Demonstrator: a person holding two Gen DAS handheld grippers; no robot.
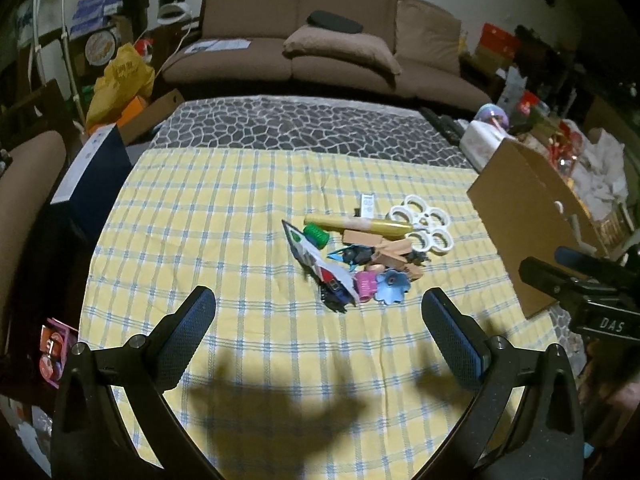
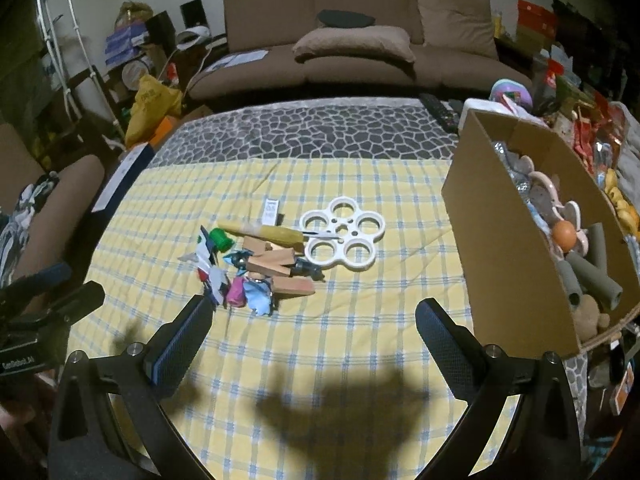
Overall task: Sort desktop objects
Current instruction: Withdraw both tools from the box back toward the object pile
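A pile of small objects [image 1: 360, 256] lies mid-table on the yellow checked cloth [image 1: 240, 240]: a yellow-green tube [image 1: 360, 224], a white flower-shaped ring tray [image 1: 424, 224], wooden blocks [image 1: 396, 252], a green spool [image 1: 316, 234], a pink piece [image 1: 365, 285] and a blue flower piece [image 1: 392, 286]. The pile [image 2: 260, 264] and ring tray [image 2: 342, 232] also show in the right wrist view. My left gripper [image 1: 318, 312] is open and empty, short of the pile. My right gripper [image 2: 312, 320] is open and empty, near the pile's front.
A cardboard box [image 2: 500, 216] holding toys and grey tubes stands at the table's right edge; it also shows in the left wrist view [image 1: 516, 224]. A brown sofa [image 1: 320, 40] is behind the table. A dark blue box [image 1: 92, 176] stands at the left edge.
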